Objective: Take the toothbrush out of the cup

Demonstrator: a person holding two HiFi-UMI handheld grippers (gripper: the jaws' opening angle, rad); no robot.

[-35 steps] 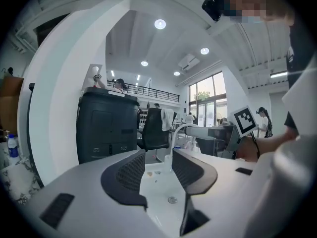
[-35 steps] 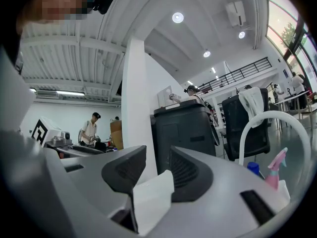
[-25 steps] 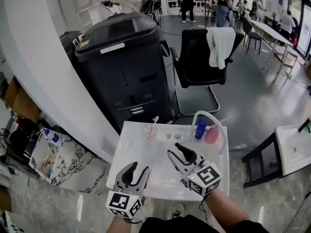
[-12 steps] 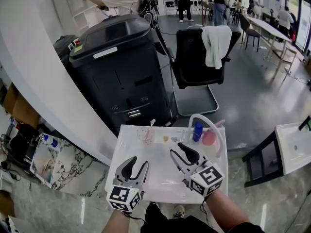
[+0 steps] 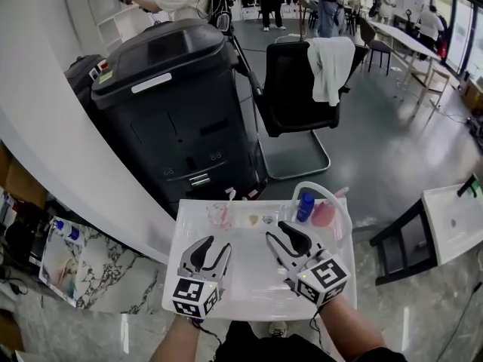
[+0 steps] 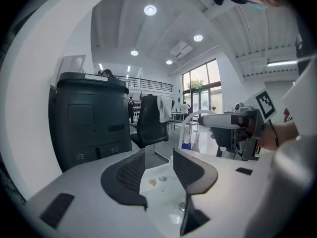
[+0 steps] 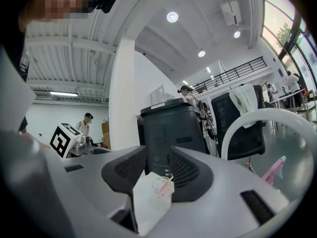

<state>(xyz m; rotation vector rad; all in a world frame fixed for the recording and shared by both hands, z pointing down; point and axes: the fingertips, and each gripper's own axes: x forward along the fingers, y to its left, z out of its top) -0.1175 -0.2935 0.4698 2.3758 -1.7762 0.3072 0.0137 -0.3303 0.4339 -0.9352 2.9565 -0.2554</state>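
Observation:
A clear cup [image 5: 219, 215] with a pink toothbrush [image 5: 227, 198] standing in it sits at the far left of a small white table [image 5: 253, 281]. My left gripper [image 5: 210, 247] hovers open over the table's near left, a short way in front of the cup. My right gripper [image 5: 280, 232] is open to the right of the cup, apart from it. In the right gripper view the cup [image 7: 160, 187] and toothbrush show small between the open jaws of the gripper [image 7: 157, 171]. The left gripper [image 6: 158, 163] is open, with only table between its jaws.
A blue bottle [image 5: 304, 206], a pink object [image 5: 324, 214] and a white curved tube [image 5: 326, 193] stand at the table's far right. Small bits [image 5: 261, 219] lie mid-back. A black bin [image 5: 170, 119] and a black chair [image 5: 298, 96] stand beyond the table.
Both grippers have moved forward over the table, closer to the cup. Both stay open. The head view has shifted slightly.

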